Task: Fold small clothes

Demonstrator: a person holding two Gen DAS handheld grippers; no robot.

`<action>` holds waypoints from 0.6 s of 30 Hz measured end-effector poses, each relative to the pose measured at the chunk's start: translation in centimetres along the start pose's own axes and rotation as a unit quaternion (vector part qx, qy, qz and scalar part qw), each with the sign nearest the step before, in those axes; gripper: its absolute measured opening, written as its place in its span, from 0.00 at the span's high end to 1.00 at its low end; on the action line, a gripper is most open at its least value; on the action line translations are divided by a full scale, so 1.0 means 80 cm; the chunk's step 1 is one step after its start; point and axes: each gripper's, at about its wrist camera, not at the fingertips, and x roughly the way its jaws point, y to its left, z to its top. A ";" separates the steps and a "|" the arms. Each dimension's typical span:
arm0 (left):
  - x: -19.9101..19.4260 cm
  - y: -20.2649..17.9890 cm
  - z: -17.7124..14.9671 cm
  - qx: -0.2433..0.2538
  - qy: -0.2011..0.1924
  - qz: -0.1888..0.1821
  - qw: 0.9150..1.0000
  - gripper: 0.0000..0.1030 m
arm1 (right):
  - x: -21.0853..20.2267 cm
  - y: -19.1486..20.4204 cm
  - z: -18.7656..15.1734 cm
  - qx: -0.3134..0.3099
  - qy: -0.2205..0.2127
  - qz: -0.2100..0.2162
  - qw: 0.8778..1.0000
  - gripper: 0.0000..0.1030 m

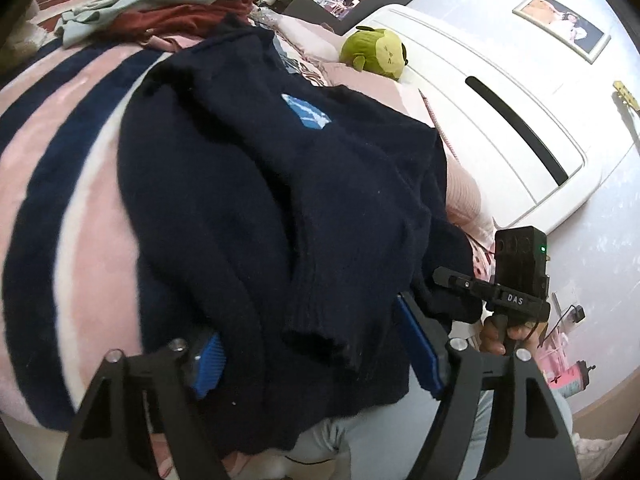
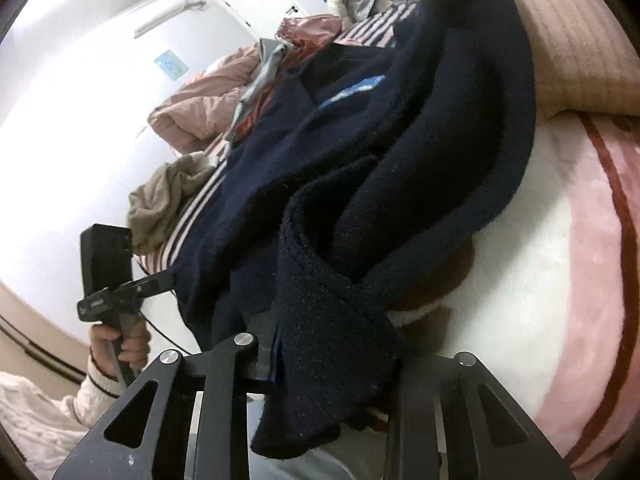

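A dark navy knit sweater (image 1: 248, 184) with a light blue patch (image 1: 306, 114) lies spread over the pink striped blanket (image 1: 60, 184). My left gripper (image 1: 316, 356) is open, its blue pads (image 1: 208, 364) on either side of the sweater's near hem, with cloth bunched between them. In the right wrist view the same sweater (image 2: 360, 160) is gathered up; a thick fold of its edge (image 2: 332, 340) drapes over my right gripper (image 2: 332, 360) and hides its fingertips. Each gripper shows in the other's view, hand-held: the right one (image 1: 516, 280) and the left one (image 2: 112, 280).
A pile of green and red clothes (image 1: 168, 4) lies at the bed's far side. A green plush toy (image 1: 376, 52) rests near the white headboard (image 1: 500, 120). A beige garment (image 2: 168, 200) and a pink duvet (image 2: 200, 108) lie beyond the sweater.
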 end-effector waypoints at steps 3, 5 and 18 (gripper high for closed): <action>0.006 -0.005 0.006 -0.002 0.003 0.005 1.000 0.78 | -0.014 0.009 0.000 -0.005 -0.023 0.004 1.000 0.82; 0.001 -0.015 0.006 0.003 -0.008 0.004 1.000 0.79 | -0.027 0.017 -0.002 -0.010 -0.040 0.002 0.999 0.83; -0.110 -0.058 0.015 0.053 -0.108 -0.011 0.993 0.81 | -0.099 0.089 0.012 -0.054 -0.113 0.006 0.992 0.84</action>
